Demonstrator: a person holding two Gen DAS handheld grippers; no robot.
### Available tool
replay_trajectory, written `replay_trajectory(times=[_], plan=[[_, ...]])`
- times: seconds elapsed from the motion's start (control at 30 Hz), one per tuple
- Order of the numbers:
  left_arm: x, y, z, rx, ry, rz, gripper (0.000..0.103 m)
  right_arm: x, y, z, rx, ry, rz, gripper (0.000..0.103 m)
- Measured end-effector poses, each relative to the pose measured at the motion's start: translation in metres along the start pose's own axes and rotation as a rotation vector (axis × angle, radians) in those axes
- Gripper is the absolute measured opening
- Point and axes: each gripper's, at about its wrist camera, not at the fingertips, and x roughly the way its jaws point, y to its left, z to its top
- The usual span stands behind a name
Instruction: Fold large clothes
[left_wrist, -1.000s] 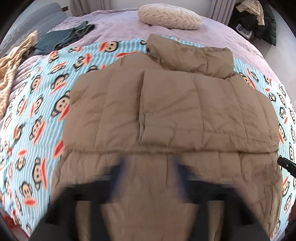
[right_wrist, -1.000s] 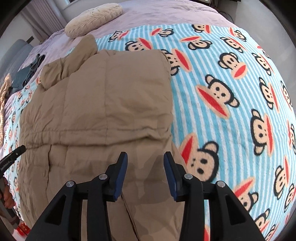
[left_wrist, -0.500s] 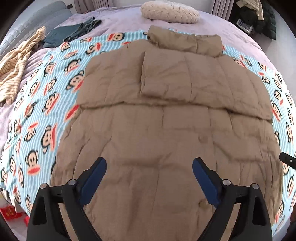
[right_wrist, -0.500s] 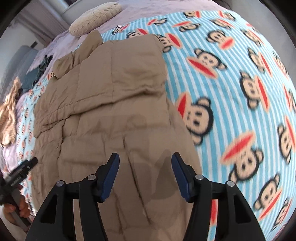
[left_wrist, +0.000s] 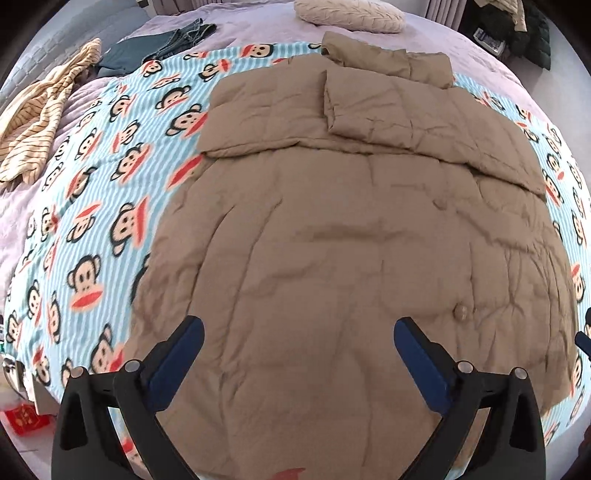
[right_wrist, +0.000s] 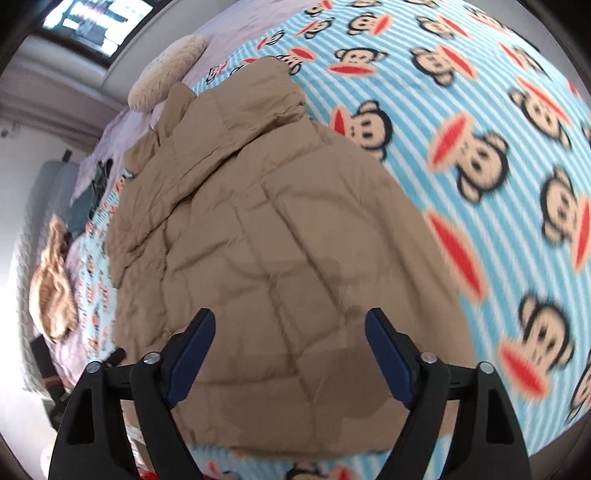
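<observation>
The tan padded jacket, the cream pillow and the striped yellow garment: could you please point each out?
tan padded jacket (left_wrist: 351, 258), left wrist view, middle of its back panel
cream pillow (left_wrist: 351, 14), left wrist view, its top surface
striped yellow garment (left_wrist: 33, 122), left wrist view, its crumpled middle

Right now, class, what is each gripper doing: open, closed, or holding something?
Left gripper: open, holding nothing, above the tan padded jacket.
Right gripper: open, holding nothing, above the same jacket.
</observation>
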Motion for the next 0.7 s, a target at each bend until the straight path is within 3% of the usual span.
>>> replay_trajectory(times=[0.5, 0.7], plan=[[-0.021, 0.028, -0.044, 0.022, 0.021, -0.007, 0.103, -0.013, -0.018, -0.059, 0.198, -0.016, 0.093, 0.087], [-0.025, 0.068, -0.07, -0.057, 0.031, -0.037, 0.103, -0.017, -0.037, -0.072, 0.28, -0.018, 0.118, 0.087]])
